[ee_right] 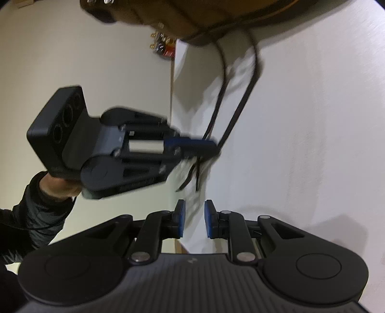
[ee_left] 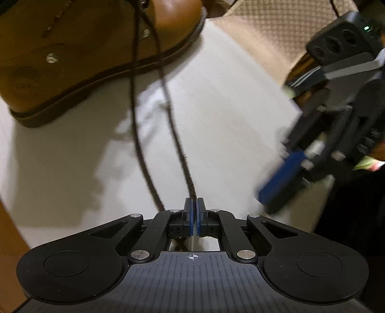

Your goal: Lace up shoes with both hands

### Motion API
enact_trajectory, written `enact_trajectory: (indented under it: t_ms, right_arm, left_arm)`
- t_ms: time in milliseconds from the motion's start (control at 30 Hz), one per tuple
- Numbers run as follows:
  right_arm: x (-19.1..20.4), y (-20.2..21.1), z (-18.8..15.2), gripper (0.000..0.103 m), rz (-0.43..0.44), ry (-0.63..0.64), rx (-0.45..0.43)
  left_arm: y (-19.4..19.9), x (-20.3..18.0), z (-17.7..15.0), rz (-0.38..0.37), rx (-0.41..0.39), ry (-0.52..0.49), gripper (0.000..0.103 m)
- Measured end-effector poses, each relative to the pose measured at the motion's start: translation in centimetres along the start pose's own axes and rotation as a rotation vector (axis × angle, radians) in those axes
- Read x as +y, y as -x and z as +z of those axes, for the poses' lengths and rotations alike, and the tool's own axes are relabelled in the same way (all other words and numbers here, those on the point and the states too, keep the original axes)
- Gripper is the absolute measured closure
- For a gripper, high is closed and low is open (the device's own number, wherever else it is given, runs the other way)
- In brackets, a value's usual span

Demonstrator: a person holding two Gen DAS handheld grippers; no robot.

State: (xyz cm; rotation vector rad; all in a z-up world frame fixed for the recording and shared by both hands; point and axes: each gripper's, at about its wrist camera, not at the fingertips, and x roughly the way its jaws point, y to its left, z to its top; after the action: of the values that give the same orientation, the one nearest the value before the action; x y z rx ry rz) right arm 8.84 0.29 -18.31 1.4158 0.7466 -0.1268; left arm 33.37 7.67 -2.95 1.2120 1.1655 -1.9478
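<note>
While left gripper [ee_left: 194, 204] clamps both laces [ee_left: 134, 120] — right gripper [ee_right: 194, 211] apart, empty | shoe [ee_left: 84, 48] beside.

My left wrist camera sat just behind its own fingers [ee_left: 194, 211] and looked steeply down at the white desk [ee_left: 228, 115], close in, with the brown shoe [ee_left: 79, 55] at upper left and the right gripper [ee_left: 284, 183] coming in blurred from the right edge. My right wrist camera looked along its own fingers [ee_right: 194, 219] across the same desk [ee_right: 312, 144], rolled so that the desk edge ran up the frame, with the left gripper [ee_right: 211, 146] at middle left. Both views shared the shoe [ee_right: 192, 21], its two dark laces [ee_left: 154, 144] and the desk between them, and each caught the other gripper from near by.
</note>
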Motion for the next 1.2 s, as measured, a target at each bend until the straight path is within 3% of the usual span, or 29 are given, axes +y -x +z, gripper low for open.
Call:
enact_trajectory:
  t_ms: [100,200,333,467,600,833,867,967,1100,1167,1200]
  right_arm:
    - [0.7,2.3,1.1,0.082,-0.048,0.058,-0.059]
    - [2.7,4.6,2.7,0.081,-0.038,0.222,-0.081]
    - [7.8,4.8,4.1,0.079,-0.07,0.658,0.034]
    - [12.0,2.9,3.3,0.079,-0.152,1.081,0.129]
    - [13.6,2.0,2.5,0.08,-0.193,1.302,0.144]
    - [13.0,3.3,1.0,0.085,-0.206,1.473,0.167]
    - [13.0,2.4,0.6,0.097,-0.202,1.479,0.178]
    - [12.4,-0.2,0.5,0.1,-0.246,1.417,0.177]
    - [11.2,0.4,1.4,0.1,-0.379,1.279,0.106]
    - [10.1,1.2,0.8,0.1,-0.452,1.223,0.08]
    - [9.7,1.2,0.2,0.099,-0.487,1.226,0.081]
  left_arm:
    - [2.2,-0.2,0.7,-0.071,-0.032,-0.015,0.101]
    - [4.5,-0.6,1.5,-0.136,-0.054,-0.039,0.101]
    - [7.4,-0.2,2.4,-0.194,-0.073,-0.054,0.101]
    - [9.6,0.3,3.1,-0.212,-0.084,-0.066,0.101]
    - [9.2,-0.5,4.0,-0.191,-0.08,-0.069,0.101]
    - [8.8,-0.5,4.1,-0.217,-0.116,-0.029,0.101]
    - [8.4,-0.5,4.3,-0.217,-0.117,-0.017,0.101]
    - [7.8,0.0,4.3,-0.213,-0.134,0.039,0.099]
    - [7.3,1.7,3.2,-0.234,-0.181,0.245,0.097]
    - [5.7,2.7,1.7,-0.276,-0.176,0.43,0.094]
    - [5.2,2.9,1.3,-0.278,-0.172,0.472,0.092]
